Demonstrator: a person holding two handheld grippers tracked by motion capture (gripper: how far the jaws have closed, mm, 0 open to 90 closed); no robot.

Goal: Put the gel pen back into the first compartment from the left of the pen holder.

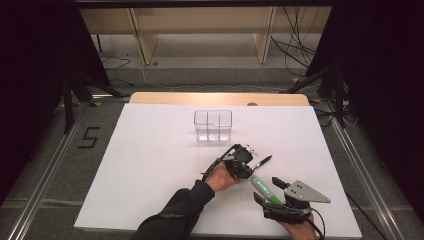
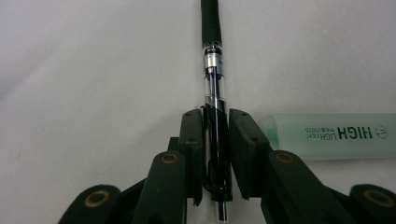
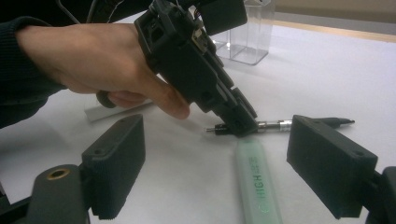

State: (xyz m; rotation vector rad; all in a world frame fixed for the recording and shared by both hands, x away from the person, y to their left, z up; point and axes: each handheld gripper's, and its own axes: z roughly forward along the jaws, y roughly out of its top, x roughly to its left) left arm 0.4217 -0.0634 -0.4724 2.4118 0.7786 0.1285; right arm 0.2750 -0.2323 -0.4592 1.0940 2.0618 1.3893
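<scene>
High view: left gripper point(image 1: 248, 159) is low over the white table point(image 1: 150, 165), right of center and in front of the clear organizer box point(image 1: 213, 125). A black pen point(image 1: 262, 162) lies on the table with its tip poking out to the right of that gripper. Right gripper point(image 1: 264, 189) sits near the front edge, the grey 3-cornered plate point(image 1: 302, 192) on top. A green highlighter point(image 1: 263, 189) lies flat between its 2 jaws, just beside the pen's rear end. The person's dark sleeve point(image 1: 172, 215) comes in from the bottom.

Left gripper view: 2 jaws stand close on either side of the pen point(image 2: 215, 116), pads hugging the clear barrel section near the clip. Looks like contact on both sides, so it's gripping the pen. Pen runs straight ahead along the jaw axis, black grip end at the far end. Highlighter point(image 2: 331, 135) lies on the table to the right, crosswise to the pen, cap end just beside the right jaw.

Right gripper view: right gripper point(image 3: 215, 168) jaws are wide apart, nothing pinched. Highlighter point(image 3: 257, 182) lies on the table in the gap, touching neither pad. Beyond it, the left hand point(image 3: 88, 60) holds the left gripper point(image 3: 236, 122) tilted down, tips clamped on the pen point(image 3: 299, 123), which lies level on the table. Organizer box point(image 3: 250, 35) is behind.
</scene>
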